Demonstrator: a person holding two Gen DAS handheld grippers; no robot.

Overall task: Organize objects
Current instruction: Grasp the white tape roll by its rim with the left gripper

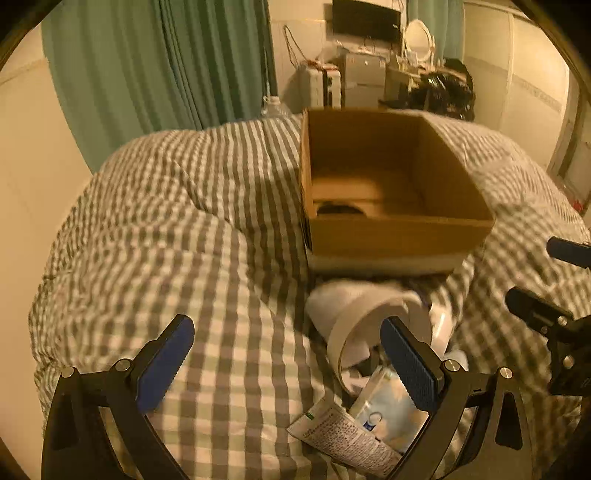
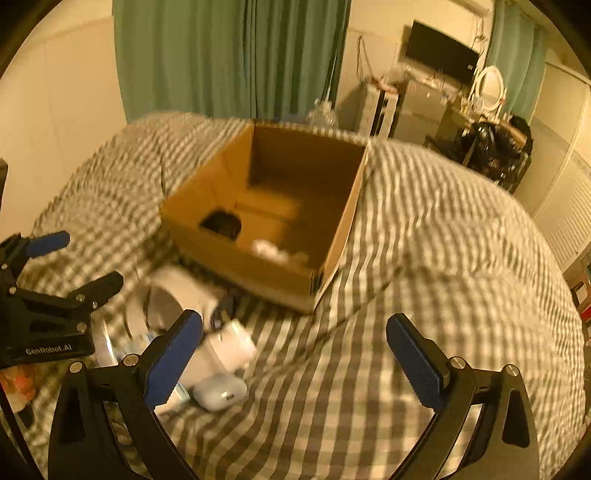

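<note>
An open cardboard box (image 1: 399, 230) (image 2: 236, 258) stands on the checked duvet (image 1: 192, 258). Inside it lie a dark round thing (image 2: 221, 224) and a crumpled white thing (image 2: 271, 251). In front of the box lies a pile: a roll of wide tape (image 1: 365, 325) (image 2: 162, 302), a light blue packet (image 1: 388, 410), a printed leaflet (image 1: 343, 439), a white plug adapter (image 2: 229, 349) and a white earbud case (image 2: 221, 395). My left gripper (image 1: 288, 347) is open and empty above the pile's left side. My right gripper (image 2: 295, 343) is open and empty, right of the pile.
Green curtains (image 1: 159, 66) hang behind the bed. A desk with a monitor (image 1: 365, 16), a round mirror (image 1: 417, 37) and clutter stands at the far end. The duvet (image 2: 443, 258) bulges left and right of the box.
</note>
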